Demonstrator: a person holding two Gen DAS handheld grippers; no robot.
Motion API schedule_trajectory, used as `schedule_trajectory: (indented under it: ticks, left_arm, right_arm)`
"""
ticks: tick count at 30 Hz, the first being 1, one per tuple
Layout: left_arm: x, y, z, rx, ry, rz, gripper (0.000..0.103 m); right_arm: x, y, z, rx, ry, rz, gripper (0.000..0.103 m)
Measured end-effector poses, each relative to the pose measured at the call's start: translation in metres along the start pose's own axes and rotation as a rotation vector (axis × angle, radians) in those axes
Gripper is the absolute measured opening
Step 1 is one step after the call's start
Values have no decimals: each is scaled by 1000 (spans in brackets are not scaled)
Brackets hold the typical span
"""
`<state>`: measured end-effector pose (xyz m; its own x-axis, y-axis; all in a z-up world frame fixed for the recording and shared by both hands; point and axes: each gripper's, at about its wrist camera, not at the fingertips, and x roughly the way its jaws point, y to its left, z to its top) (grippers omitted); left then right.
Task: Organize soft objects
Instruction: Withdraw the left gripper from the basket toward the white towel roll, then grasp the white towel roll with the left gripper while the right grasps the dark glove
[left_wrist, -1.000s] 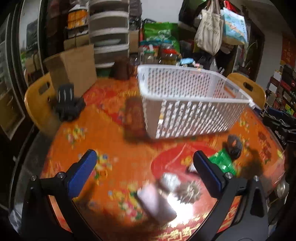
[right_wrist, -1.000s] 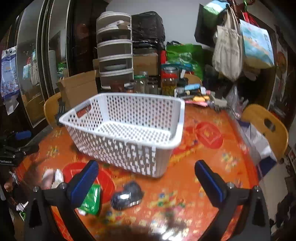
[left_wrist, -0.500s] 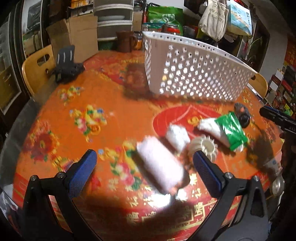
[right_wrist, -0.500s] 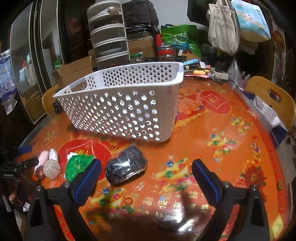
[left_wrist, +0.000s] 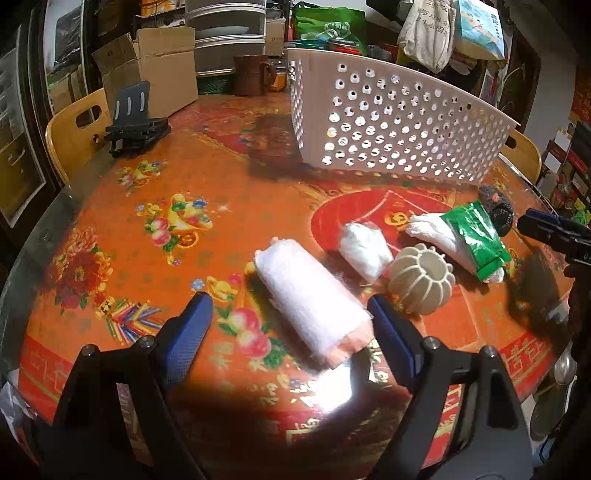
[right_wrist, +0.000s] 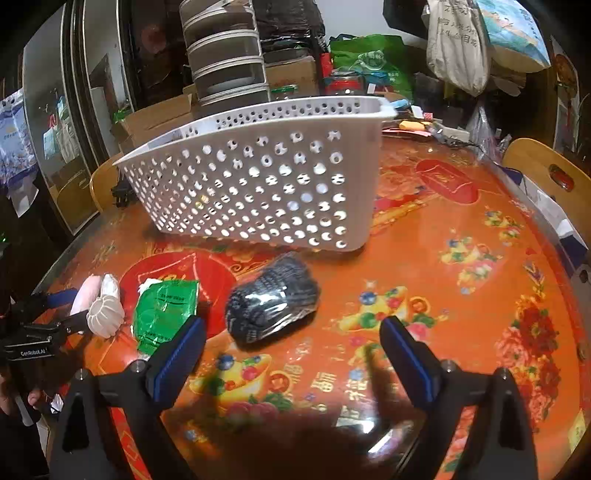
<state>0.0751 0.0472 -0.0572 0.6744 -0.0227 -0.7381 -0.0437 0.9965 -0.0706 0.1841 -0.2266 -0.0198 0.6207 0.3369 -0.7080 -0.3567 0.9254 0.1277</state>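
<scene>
My left gripper (left_wrist: 288, 310) hangs low over the table with its jaws closing. A pink-white rolled towel (left_wrist: 310, 302) lies between them; the blue pads do not visibly press on it. Right of the roll lie a white bundle (left_wrist: 364, 249), a cream ribbed ball (left_wrist: 421, 280) and a green-and-white packet (left_wrist: 469, 236). My right gripper (right_wrist: 291, 332) stands open just short of a black knit bundle in clear wrap (right_wrist: 273, 299), which lies near its left finger. The white perforated basket (right_wrist: 258, 184) stands behind the bundle. The green packet (right_wrist: 164, 306) lies to the left.
The round table (left_wrist: 129, 229) has an orange-red flowered cover. A black stand (left_wrist: 133, 125), a cardboard box (left_wrist: 155, 74) and a brown mug (left_wrist: 251, 74) sit at its far left. Wooden chairs (left_wrist: 74, 129) (right_wrist: 546, 173) flank the table. Shelves and bags crowd the back.
Both grippers have sunk towards the table, so the objects loom larger. The left jaws have narrowed around the pink-white roll. The black bundle now lies closer between the right fingers.
</scene>
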Motion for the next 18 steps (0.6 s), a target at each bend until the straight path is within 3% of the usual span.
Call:
schedule_trajectory:
  ticks: [9,18]
  left_arm:
    - [0,4,2,16,-28,5,43]
    - [-6,9,-1,11,-56,-3,35]
  right_arm:
    - [19,14,6,-24,45,-9,95]
    - [37,20,16,-6,106,9,86]
